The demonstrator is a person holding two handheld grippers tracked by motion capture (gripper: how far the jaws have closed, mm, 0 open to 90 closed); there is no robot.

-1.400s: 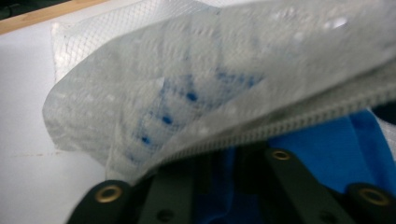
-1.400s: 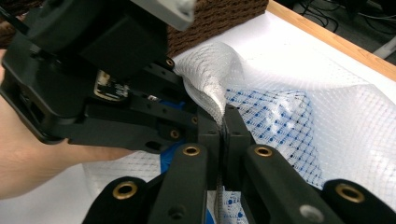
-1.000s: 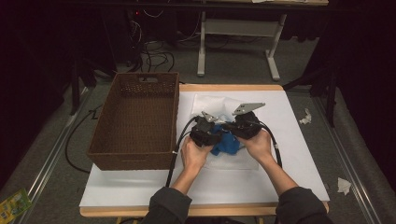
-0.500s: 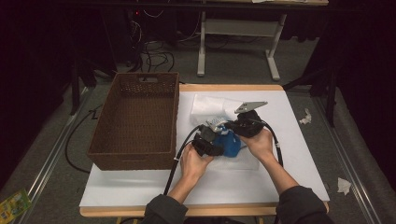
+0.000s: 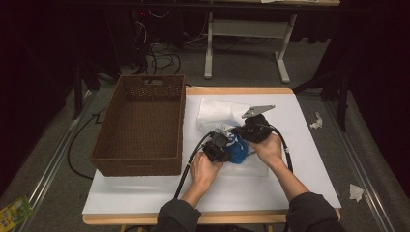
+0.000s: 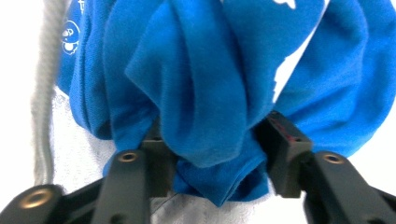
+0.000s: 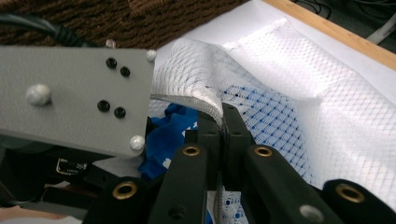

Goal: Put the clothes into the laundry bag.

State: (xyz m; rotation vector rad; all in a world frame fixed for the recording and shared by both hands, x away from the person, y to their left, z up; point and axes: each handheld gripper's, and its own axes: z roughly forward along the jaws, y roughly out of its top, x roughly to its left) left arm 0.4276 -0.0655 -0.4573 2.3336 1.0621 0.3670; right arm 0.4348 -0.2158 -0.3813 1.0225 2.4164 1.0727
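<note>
A blue cloth (image 5: 237, 149) lies bunched at the mouth of a white mesh bag (image 5: 215, 110) on the table. My left gripper (image 5: 223, 145) has the blue cloth (image 6: 210, 84) gathered between its jaws. The jaws have just been closing and the left gripper (image 6: 215, 135) now pinches the bunched fold. My right gripper (image 5: 240, 130) sits just right of it. In its own view the right gripper (image 7: 224, 116) is shut on the raised edge of the mesh bag (image 7: 289, 93), with the blue cloth (image 7: 168, 130) showing under that edge.
A brown wicker basket (image 5: 140, 121) stands at the table's left, close to the bag. White sheeting covers the table (image 5: 300, 159). The left gripper's grey plate (image 7: 74, 93) sits close beside the right jaws. Cables trail from both grippers toward the person.
My left gripper has sunk toward the table and come slightly nearer, with the blue cloth bunched between its jaws. The right gripper has kept still on the bag's edge.
</note>
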